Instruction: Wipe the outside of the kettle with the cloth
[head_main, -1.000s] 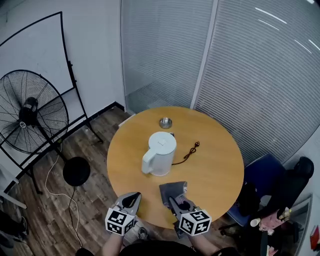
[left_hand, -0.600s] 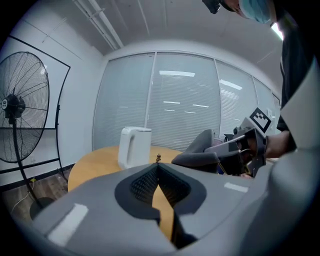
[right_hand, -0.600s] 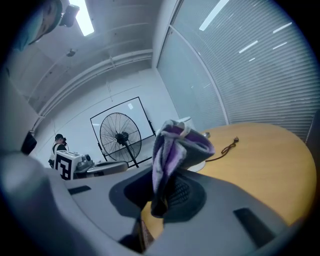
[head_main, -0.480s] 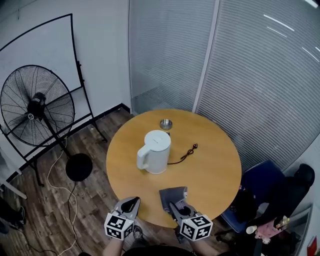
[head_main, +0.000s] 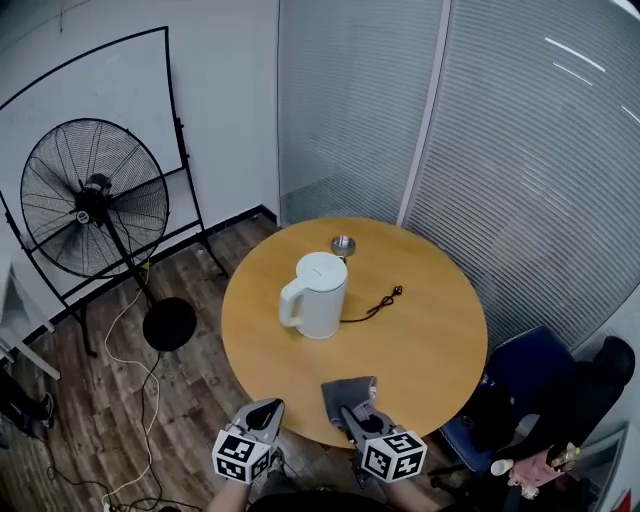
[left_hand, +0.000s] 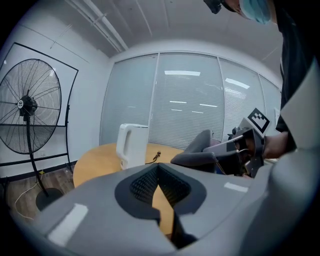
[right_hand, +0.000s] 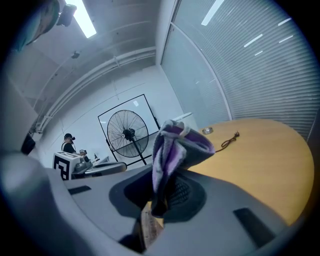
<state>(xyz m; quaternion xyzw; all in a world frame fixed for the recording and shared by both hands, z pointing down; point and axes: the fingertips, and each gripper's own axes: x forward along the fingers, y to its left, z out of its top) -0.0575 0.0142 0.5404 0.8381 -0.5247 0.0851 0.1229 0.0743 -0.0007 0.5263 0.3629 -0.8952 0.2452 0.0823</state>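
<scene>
White plastic jug kettle (head_main: 320, 295): upright, mid round wooden table (head_main: 440, 350). Grey-purple folded cloth (head_main: 347, 388): clamped in our R gripper (head_main: 350, 408), at table's near edge. L gripper (head_main: 264, 409): jaws together, empty. Step: approach, we judge. Next: reach fwd, press cloth to kettle wall.

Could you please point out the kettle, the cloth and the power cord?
kettle (head_main: 322, 300), head view, white body.
cloth (head_main: 348, 392), head view, flat grey part.
power cord (head_main: 374, 308), head view, middle of the dark cable.

Front: I see bare table (head_main: 285, 360) on my side of the kettle (head_main: 322, 300).
Right: cord (head_main: 372, 306) lies beside the kettle.
Behind: metal dish (head_main: 343, 244) close by.
</scene>
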